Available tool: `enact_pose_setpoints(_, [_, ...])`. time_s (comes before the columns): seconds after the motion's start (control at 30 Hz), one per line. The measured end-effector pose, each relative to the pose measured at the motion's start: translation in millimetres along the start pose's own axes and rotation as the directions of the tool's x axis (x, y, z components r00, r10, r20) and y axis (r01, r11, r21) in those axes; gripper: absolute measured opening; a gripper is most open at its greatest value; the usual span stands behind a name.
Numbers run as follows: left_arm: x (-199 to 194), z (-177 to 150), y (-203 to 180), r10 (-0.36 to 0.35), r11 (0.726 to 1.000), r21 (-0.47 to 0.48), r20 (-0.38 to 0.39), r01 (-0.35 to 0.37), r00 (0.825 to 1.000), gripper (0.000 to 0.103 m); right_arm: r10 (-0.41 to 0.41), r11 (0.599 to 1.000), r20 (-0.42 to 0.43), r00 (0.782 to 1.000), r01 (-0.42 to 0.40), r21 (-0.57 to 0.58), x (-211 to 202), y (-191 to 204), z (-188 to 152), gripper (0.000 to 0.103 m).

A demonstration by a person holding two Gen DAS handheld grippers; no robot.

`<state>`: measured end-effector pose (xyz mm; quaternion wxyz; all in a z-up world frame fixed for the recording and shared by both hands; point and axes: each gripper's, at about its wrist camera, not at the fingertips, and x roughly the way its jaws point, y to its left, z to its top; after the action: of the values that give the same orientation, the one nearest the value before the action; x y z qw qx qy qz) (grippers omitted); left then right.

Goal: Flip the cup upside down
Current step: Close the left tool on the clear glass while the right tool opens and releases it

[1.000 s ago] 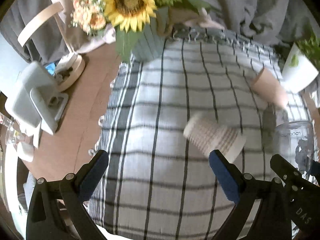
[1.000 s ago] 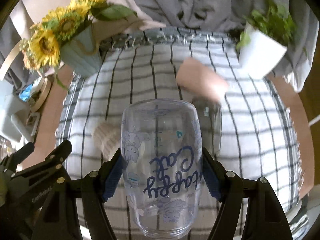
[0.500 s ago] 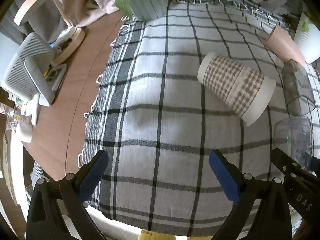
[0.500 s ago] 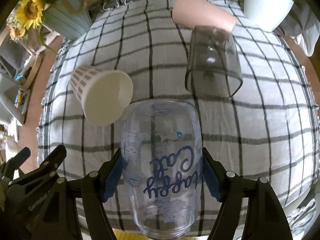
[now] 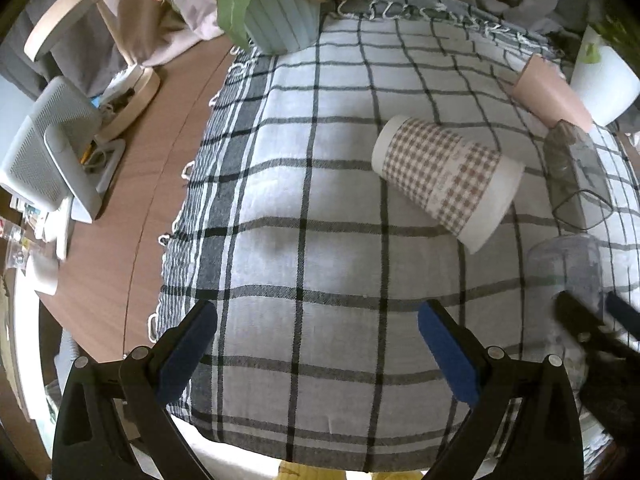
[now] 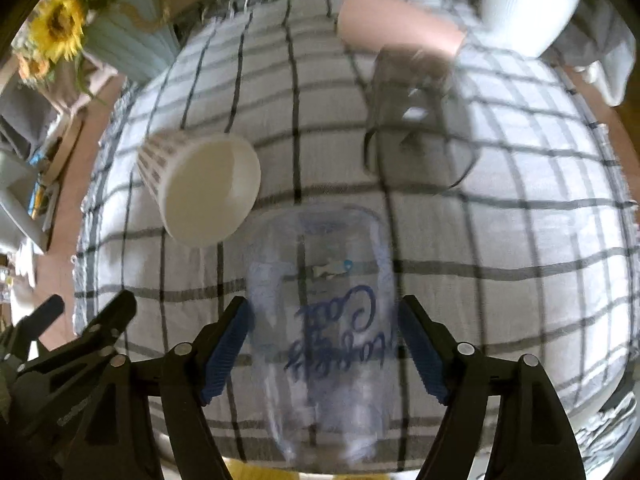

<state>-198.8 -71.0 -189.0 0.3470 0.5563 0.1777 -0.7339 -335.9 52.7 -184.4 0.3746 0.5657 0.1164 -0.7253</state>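
Observation:
A clear plastic cup with blue writing (image 6: pixel 320 320) sits between the blue pads of my right gripper (image 6: pixel 322 344), base pointing away from me, over the checked cloth near the table's front edge. The jaws stand slightly off the cup's sides and the image is blurred. The cup also shows in the left wrist view (image 5: pixel 568 268) at the far right. My left gripper (image 5: pixel 316 356) is open and empty above the cloth's front part.
A checked paper cup (image 5: pixel 444 180) lies on its side mid-cloth. A grey glass tumbler (image 6: pixel 420 120) and a pink cup (image 6: pixel 396 24) lie behind it. A sunflower vase (image 5: pixel 280 20) and a white plant pot (image 5: pixel 604 80) stand at the back. A fan (image 5: pixel 56 148) stands at left.
Both grippers tilted down toward the table and came lower. My right gripper's jaws have widened a little around the clear cup, which now looks blurred and lower.

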Motion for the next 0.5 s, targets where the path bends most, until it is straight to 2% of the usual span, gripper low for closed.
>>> enact_pose_setpoints(0.07, [-6.4, -1.1, -3.4, -0.001, 1.0, 0.009, 0.015, 0.001, 1.0, 0.102, -0.01, 1.0, 0.072, 0.997, 0.01, 0.005, -23.7, -3.5, -2.7, 0.082])
enact_pose_setpoints(0.2, [-20.1, -3.7, -19.8, -0.038, 0.998, 0.051, 0.011, 0.037, 0.999, 0.102, -0.054, 0.998, 0.183, 0.982, 0.048, 0.037, -63.1, -17.5, -7.0, 0.083])
enact_pose_setpoints(0.37, [-36.6, -0.1, -43.2, -0.139, 0.987, 0.077, -0.02, 0.14, 0.99, 0.102, -0.065, 0.995, 0.261, 0.963, 0.041, 0.096, -94.6, -40.6, -9.4, 0.083])
enact_pose_setpoints(0.5, [-45.7, 9.6, -68.9, -0.24, 0.967, 0.067, -0.064, 0.244, 0.969, 0.102, -0.061, 0.988, 0.292, 0.955, 0.017, 0.151, -104.5, -57.8, -11.0, 0.083])
